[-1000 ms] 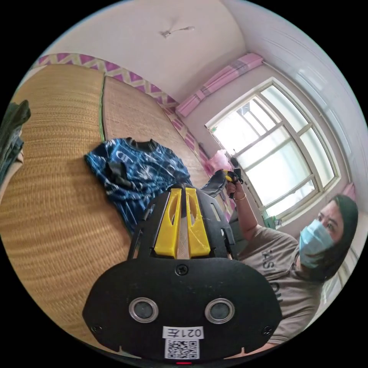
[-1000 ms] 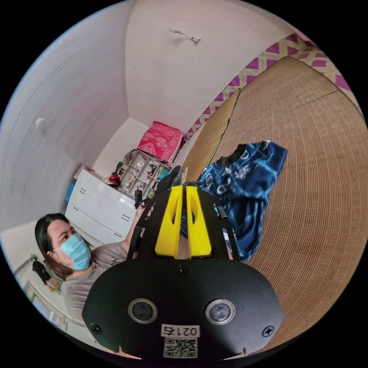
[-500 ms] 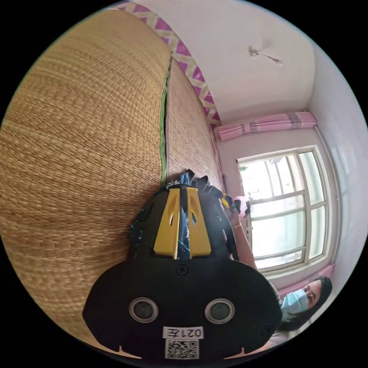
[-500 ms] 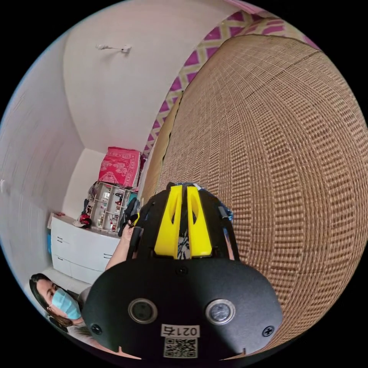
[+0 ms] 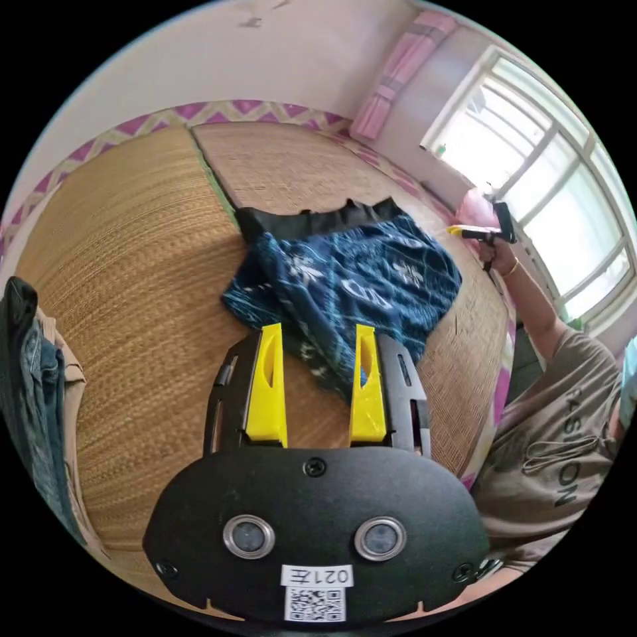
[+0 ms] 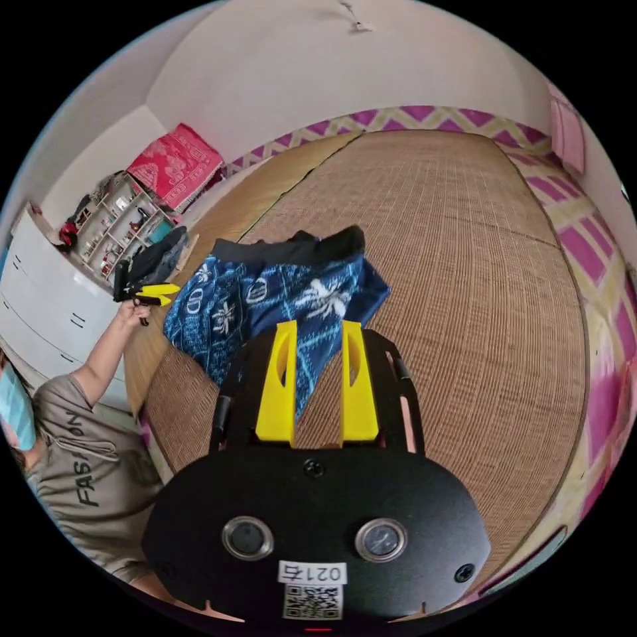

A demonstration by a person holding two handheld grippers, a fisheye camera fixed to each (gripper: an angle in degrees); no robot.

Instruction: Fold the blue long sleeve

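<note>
- The blue patterned long-sleeve top with a black hem band (image 5: 345,275) is lying folded over on the woven straw mat (image 5: 133,265), its black band along the far edge and a loose point of cloth trailing toward me.
- I am holding my left gripper (image 5: 317,332) above the near edge, yellow jaws spread wide and gripping nothing.
- My right gripper (image 6: 317,328) is hovering likewise, jaws parted and empty over the trailing point.
- I am judging one fold laid; the next move calls for pinching a side edge and carrying it across.
- Dark stacked clothes (image 5: 30,391) are sitting well apart at the mat's edge.
</note>
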